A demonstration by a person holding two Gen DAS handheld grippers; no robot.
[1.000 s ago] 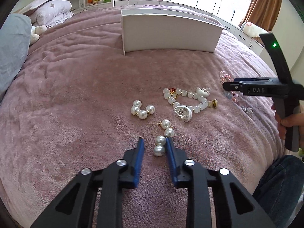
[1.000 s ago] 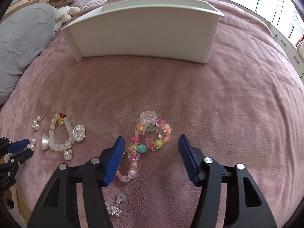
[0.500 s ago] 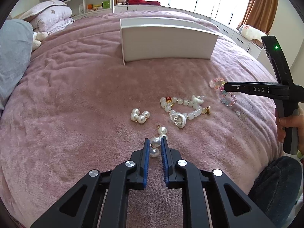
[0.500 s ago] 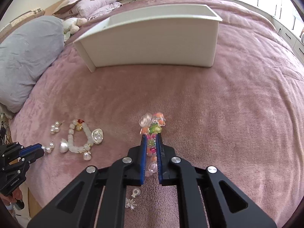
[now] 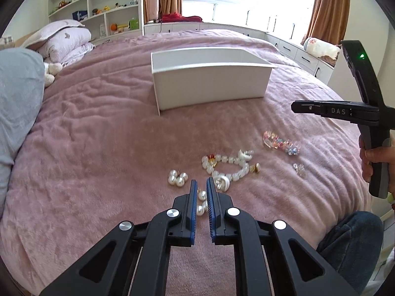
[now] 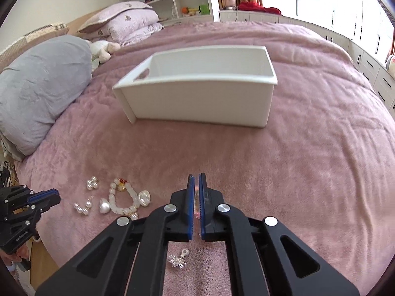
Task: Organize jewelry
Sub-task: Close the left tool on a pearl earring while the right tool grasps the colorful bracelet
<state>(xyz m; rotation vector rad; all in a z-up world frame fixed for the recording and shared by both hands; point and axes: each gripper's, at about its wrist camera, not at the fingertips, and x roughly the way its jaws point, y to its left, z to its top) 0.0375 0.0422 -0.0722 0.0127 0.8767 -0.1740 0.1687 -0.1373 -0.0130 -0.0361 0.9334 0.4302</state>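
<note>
My left gripper (image 5: 201, 185) is shut on a pearl drop earring (image 5: 201, 203), whose pearls show between the blue pads. My right gripper (image 6: 196, 180) is shut, with a little of the colourful bead bracelet (image 6: 196, 207) showing between its pads; in the left wrist view the bracelet (image 5: 281, 143) appears below the raised right gripper (image 5: 296, 106). On the pink blanket lie a pearl cluster earring (image 5: 176, 178), a white bead bracelet with shell charms (image 5: 228, 169) and a small silver sparkle charm (image 6: 178, 260). A white open box (image 6: 197, 98) stands further back.
A grey pillow (image 6: 42, 91) and folded lilac bedding (image 6: 126, 22) lie at the left. A soft toy (image 6: 102, 49) lies by the pillow. The bed's near edge runs just below the jewelry. My knee in jeans (image 5: 350, 241) is at the lower right.
Both grippers went from open to shut, the left on the pearl drop earring, the right on the colourful bracelet. Both have since lifted, and the views now look further up the bed.
</note>
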